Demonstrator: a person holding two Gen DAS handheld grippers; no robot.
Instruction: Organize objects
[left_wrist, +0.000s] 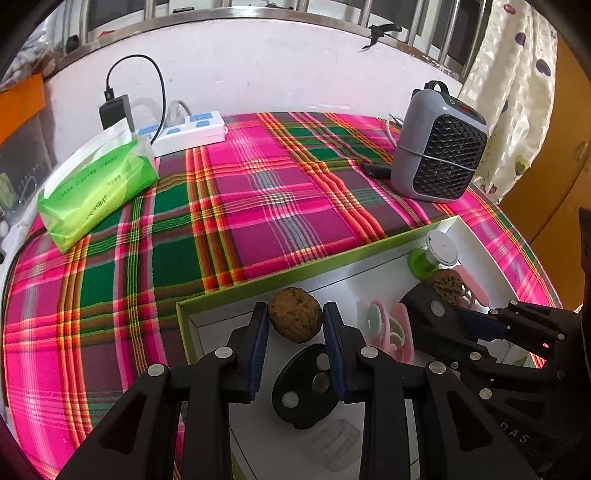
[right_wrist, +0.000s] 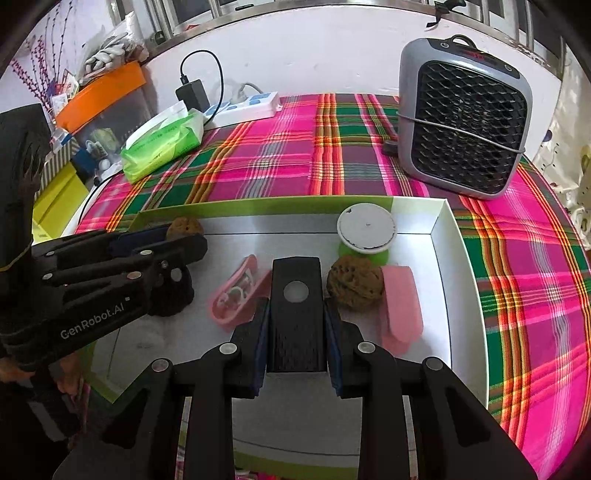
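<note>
Left claw: the left claw (left_wrist: 295, 321) grips a brown walnut (left_wrist: 294, 314) between its blue pads (left_wrist: 260, 343), lifted just above the floor of the box at about 6 o'clock in the left wrist view.
Right claw: the right claw (right_wrist: 296, 328) is clamped on an upright black block (right_wrist: 296, 306) with a round silver stud on its face, at 6 o'clock in the right wrist view.
Box: a shallow white box with a green rim (right_wrist: 441, 236) lies on the desk and holds the small items.
Second walnut: a second walnut (right_wrist: 354, 280) rests on the box floor just right of the black block, touching a pink clip (right_wrist: 400, 306) at its 3 o'clock side.
Spool: a green spool with a white disc top (right_wrist: 365, 225) stands near the far wall of the box, at 12 o'clock from the second walnut.
Pink case: an open pink case (right_wrist: 236, 295) lies at 9 o'clock from the black block.
Black holder: a black oval holder with metal studs (left_wrist: 303, 387) sits on the box floor under the left claw.
Desk: the desk wears a pink and green plaid cloth (left_wrist: 258, 192).
Far side: a green tissue pack (left_wrist: 99, 184) at 10 o'clock, a white power strip (left_wrist: 188, 129) at 11 o'clock, a grey fan heater (left_wrist: 439, 144) at 2 o'clock in the left wrist view.
</note>
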